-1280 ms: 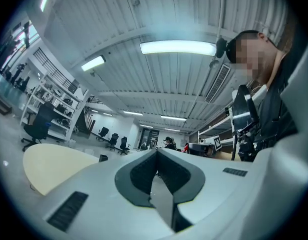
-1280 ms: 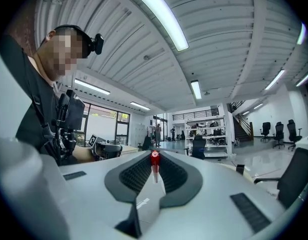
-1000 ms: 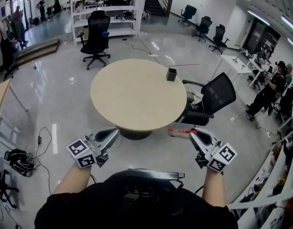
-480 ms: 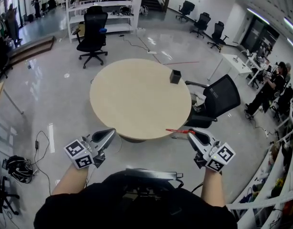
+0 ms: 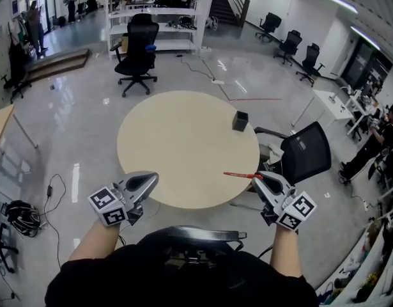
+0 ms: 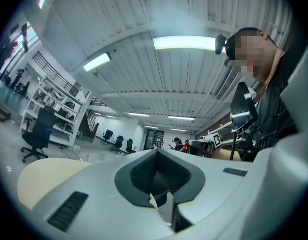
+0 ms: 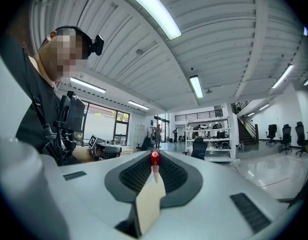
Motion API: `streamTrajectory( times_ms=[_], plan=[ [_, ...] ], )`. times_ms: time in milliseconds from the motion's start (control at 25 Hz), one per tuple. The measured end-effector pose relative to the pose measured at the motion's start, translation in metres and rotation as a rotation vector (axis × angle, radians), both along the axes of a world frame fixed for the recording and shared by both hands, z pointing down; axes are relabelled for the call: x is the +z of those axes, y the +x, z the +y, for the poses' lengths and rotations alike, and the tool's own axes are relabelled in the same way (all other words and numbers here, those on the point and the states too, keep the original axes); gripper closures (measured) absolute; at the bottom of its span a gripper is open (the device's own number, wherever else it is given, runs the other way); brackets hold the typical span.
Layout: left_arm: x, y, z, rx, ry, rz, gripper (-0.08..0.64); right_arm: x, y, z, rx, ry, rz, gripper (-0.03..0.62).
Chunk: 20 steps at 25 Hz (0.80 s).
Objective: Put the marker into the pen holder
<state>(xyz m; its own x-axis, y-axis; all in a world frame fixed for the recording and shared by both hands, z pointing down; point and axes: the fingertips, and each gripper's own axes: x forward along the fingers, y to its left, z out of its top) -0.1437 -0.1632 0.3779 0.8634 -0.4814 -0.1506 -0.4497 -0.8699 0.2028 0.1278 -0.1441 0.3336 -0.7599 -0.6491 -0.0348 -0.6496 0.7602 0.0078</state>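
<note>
A thin red marker (image 5: 238, 174) sticks out to the left of my right gripper (image 5: 263, 183), which is shut on it just off the near right rim of the round beige table (image 5: 177, 152). In the right gripper view the marker's red end (image 7: 154, 157) shows clamped between the jaws of my right gripper (image 7: 154, 168). The small black pen holder (image 5: 240, 121) stands upright near the table's far right edge, well beyond the marker. My left gripper (image 5: 142, 183) hovers at the near left rim, shut with nothing in it; the left gripper view shows its jaws closed (image 6: 157, 171).
A black mesh office chair (image 5: 305, 153) stands close against the table's right side. Another black chair (image 5: 137, 51) and white shelves (image 5: 159, 11) are beyond the table. Cables and a bag (image 5: 20, 213) lie on the floor at left. People stand far right and far left.
The table has come nearer in the head view. Both grippers have kept their pose; the marker's tip now reaches over the near right rim.
</note>
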Motion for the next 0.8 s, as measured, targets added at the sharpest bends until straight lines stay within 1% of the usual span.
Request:
streamTrajectory(
  times_ms=[240, 440, 640, 800],
  plan=[
    [-0.005, 0.052, -0.026, -0.054, 0.001, -0.007, 0.566, -0.002, 0.052, -0.043, -0.059, 0.011, -0.015, 0.545],
    [0.001, 0.08, -0.044, -0.076, -0.024, -0.025, 0.566, 0.008, 0.081, -0.068, -0.079, -0.007, -0.035, 0.545],
    [0.007, 0.089, -0.066, -0.064, -0.043, -0.031, 0.566, 0.021, 0.091, -0.09, -0.071, -0.039, -0.046, 0.545],
    [0.013, 0.079, -0.095, -0.04, -0.047, -0.016, 0.566, 0.023, 0.081, -0.113, -0.042, -0.037, -0.037, 0.545]
  ],
)
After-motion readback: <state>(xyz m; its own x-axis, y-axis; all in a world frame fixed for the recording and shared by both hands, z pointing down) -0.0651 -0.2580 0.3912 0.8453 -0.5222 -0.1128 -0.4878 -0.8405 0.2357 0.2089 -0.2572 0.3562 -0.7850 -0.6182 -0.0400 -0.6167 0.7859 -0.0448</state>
